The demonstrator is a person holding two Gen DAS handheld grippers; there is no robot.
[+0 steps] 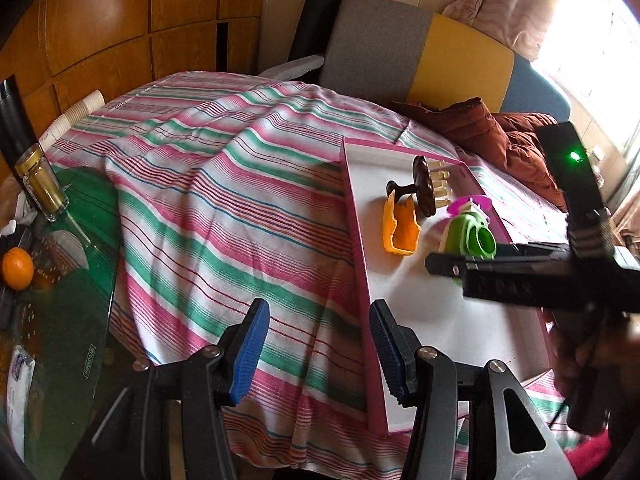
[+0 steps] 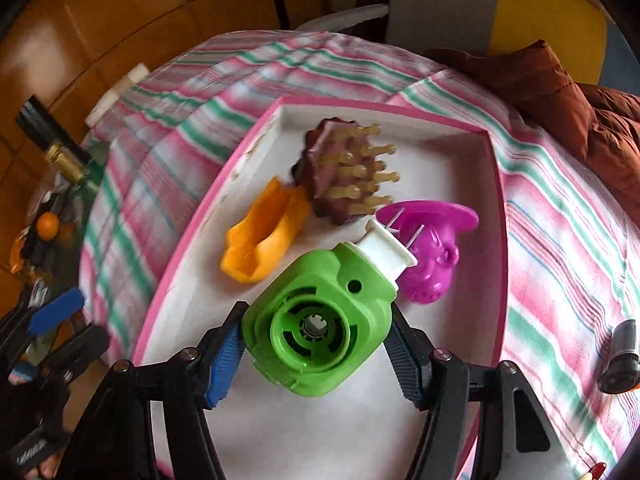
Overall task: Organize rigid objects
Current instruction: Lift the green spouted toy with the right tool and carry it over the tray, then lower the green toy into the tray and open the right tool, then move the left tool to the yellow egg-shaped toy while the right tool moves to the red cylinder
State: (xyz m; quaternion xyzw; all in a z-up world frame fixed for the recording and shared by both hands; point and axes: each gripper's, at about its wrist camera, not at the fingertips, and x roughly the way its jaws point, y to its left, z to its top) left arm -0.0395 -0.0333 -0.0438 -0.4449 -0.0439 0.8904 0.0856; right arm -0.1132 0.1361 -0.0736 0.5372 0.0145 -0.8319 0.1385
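Over the striped pink-and-green tablecloth [image 1: 208,184], the left gripper [image 1: 318,344] hangs released, blue pads apart and holding nothing. Beside it lies the pink-rimmed white tray [image 2: 440,184], holding an orange plastic scoop [image 2: 260,240], a brown bristled massage brush [image 2: 344,172] and a purple plastic toy [image 2: 428,256]. Above the tray, the right gripper [image 2: 316,340] grasps a green plastic nozzle-like toy [image 2: 320,332].

— What sort of place is this?
— A home, a lived-in room. Wood-panelled cabinets [image 1: 120,20] line the wall and a curtain [image 1: 516,4] hangs by a bright window.
— Anything else?
— A striped cloth [image 1: 224,184] covers the worktop; there's an upholstered chair [image 1: 400,48], a rust jacket [image 1: 500,136], an orange [image 1: 17,268].
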